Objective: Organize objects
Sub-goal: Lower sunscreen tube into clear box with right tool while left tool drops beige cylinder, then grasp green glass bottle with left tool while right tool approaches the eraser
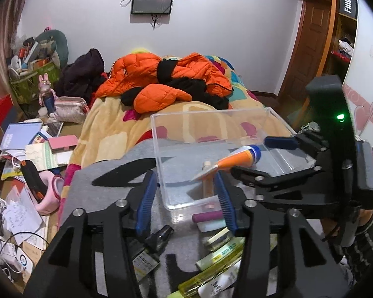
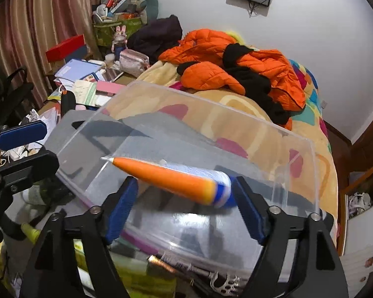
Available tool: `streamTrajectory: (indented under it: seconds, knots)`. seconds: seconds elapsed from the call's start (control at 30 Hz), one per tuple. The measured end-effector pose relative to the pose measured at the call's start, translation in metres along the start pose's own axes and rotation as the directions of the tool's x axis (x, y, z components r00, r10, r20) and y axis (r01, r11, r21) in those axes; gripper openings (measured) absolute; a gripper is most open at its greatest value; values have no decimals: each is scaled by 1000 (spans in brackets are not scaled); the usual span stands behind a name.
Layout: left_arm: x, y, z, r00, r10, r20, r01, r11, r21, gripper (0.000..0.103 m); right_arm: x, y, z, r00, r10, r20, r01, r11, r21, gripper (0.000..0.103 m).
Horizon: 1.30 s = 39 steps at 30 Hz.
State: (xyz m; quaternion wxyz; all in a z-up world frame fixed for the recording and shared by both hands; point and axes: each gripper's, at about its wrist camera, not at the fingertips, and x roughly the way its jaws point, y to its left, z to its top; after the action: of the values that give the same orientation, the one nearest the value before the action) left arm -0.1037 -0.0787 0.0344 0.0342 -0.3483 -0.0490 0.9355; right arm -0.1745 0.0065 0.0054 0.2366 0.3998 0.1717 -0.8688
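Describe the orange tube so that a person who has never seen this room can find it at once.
On the bed, nearer than the orange jacket, a clear plastic box stands on a grey cloth. The orange tube is over the box's open top, with a blue and white cap end. A slim beige tube lies in the box; only this one is bright orange.

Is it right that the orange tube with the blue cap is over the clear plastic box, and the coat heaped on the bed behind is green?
Not quite. The coat on the bed is orange, as both wrist views show. The orange tube is indeed over the clear box.
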Motion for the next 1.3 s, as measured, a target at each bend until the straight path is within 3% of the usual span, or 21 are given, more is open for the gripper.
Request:
streamTrajectory:
  seconds: [0.13, 0.3, 0.7, 0.9, 1.1, 1.17, 1.3]
  knots:
    - [-4, 4, -3, 1000, 1, -2, -1, 1000, -5, 54, -21, -4, -4, 999, 8, 38, -8, 1000, 15, 80]
    - [-9, 14, -12, 1000, 26, 1, -26, 1000, -15, 65, -46, -17, -15, 997, 2, 83, -6, 998, 57, 80]
    - [3, 39, -41, 995, 65, -75, -68, 997, -29, 75, -89, -60, -76, 989, -82, 122, 61, 984, 165, 81]
    - [24, 50, -61, 984, 69, -162, -76, 996, -38, 75, -92, -81, -118, 990, -126, 65, 108, 969, 222, 81]
    - [36, 52, -75, 979, 76, -191, -86, 995, -41, 74, -85, -92, -150, 992, -126, 3, 121, 957, 264, 81]
    - [38, 52, -80, 979, 65, -192, -77, 996, -53, 62, -81, -94, -159, 993, -116, -12, 114, 955, 275, 81]
    - [34, 48, -86, 982, 79, -173, -86, 996, -36, 55, -74, -97, -168, 995, -97, -25, 100, 946, 307, 79]
